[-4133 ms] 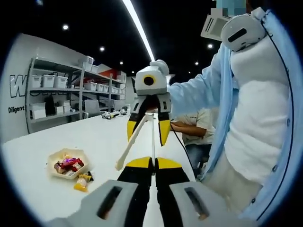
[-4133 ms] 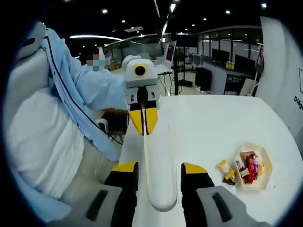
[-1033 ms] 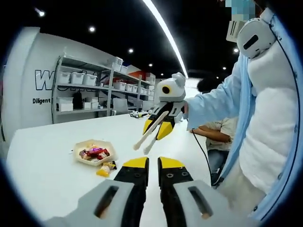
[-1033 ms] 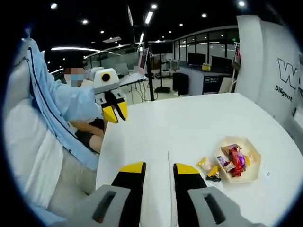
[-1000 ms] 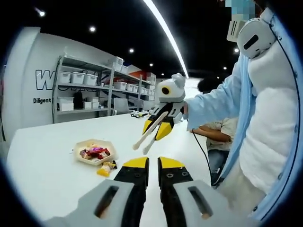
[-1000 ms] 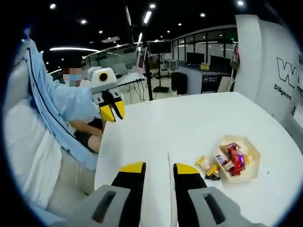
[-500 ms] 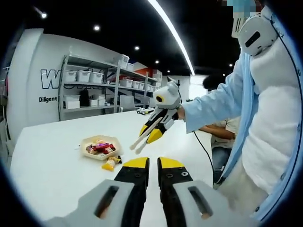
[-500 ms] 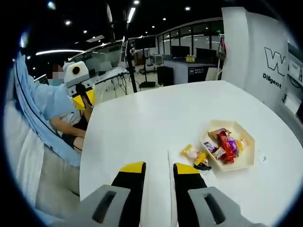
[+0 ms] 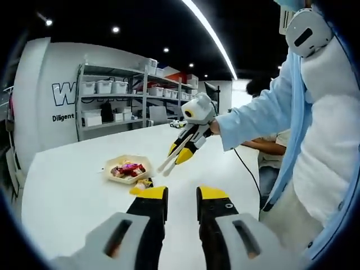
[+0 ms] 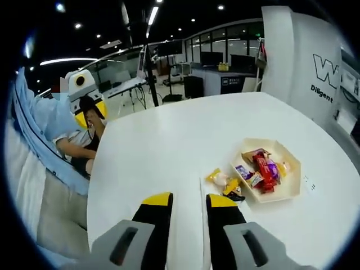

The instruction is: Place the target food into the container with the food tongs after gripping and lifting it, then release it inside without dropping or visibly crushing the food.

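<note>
the loose wrapped snacks [image 10: 225,183] lay on the white tabletop [image 10: 169,146] just outside the near-left edge of the hexagonal container [image 10: 292,169], touching or almost touching its wall; which of them was the target could not be told. the container already held several bright wrapped pieces. in the right gripper view the snacks sat a little ahead and to the right of the right gripper [image 10: 188,203], with the container beyond them further right, so the path from snack to container ran rightward and slightly away.

the right gripper held the pale food tongs [image 9: 175,153], seen from the left gripper view slanting down toward the container [image 9: 112,166] with their tips above the tabletop, apart from the food. its jaws stood narrow, closed onto the tongs' handle. the two tong blades looked close together, though how wide their tips stood could not be told.

the left gripper [image 9: 180,197] hung back over the tabletop, jaws slightly parted around nothing. the right side was clearly the nearer one, so the reach likely called for tipping the tongs down and slightly right.
</note>
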Action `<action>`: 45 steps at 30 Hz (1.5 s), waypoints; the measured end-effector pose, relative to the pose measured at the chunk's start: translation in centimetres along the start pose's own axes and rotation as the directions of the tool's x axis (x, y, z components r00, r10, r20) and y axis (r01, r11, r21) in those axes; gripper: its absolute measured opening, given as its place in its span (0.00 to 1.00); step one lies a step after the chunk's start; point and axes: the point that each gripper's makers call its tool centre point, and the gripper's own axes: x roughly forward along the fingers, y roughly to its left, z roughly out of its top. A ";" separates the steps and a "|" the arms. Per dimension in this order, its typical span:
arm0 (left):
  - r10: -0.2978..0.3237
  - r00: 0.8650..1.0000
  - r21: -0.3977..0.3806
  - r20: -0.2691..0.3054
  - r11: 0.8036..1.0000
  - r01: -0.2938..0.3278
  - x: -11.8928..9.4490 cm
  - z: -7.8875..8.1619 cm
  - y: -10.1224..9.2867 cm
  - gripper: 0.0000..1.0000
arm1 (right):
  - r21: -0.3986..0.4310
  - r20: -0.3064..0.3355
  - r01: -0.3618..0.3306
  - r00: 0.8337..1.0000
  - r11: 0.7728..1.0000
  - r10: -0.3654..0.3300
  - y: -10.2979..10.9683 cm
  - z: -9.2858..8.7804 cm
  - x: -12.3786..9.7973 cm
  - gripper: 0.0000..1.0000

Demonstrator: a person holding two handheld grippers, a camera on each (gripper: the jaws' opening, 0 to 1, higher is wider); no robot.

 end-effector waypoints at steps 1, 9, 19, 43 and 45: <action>0.008 1.000 -0.002 -0.002 1.000 -0.008 0.0 0.0 0.1 0.22 | -0.001 -0.004 0.002 1.000 1.000 -0.002 -0.3 0.0 0.1 0.15; 0.081 0.996 -0.003 -0.026 0.997 -0.082 -0.4 -0.6 1.3 0.33 | -0.018 -0.025 0.000 1.000 1.000 -0.001 -1.4 0.3 0.7 0.16; 0.180 0.983 -0.023 -0.046 0.983 -0.181 -1.7 -1.3 2.8 0.46 | -0.054 -0.072 -0.010 0.997 0.998 0.006 -2.6 0.1 2.0 0.16; 0.267 0.960 -0.073 -0.085 0.959 -0.273 -3.8 -2.4 2.7 0.45 | -0.167 -0.195 -0.118 0.977 0.979 0.085 -6.4 -0.5 6.7 0.17; 0.273 0.958 -0.076 -0.089 0.957 -0.279 -3.8 -2.5 2.8 0.45 | -0.170 -0.201 -0.115 0.976 0.979 0.080 -6.7 -0.6 6.9 0.17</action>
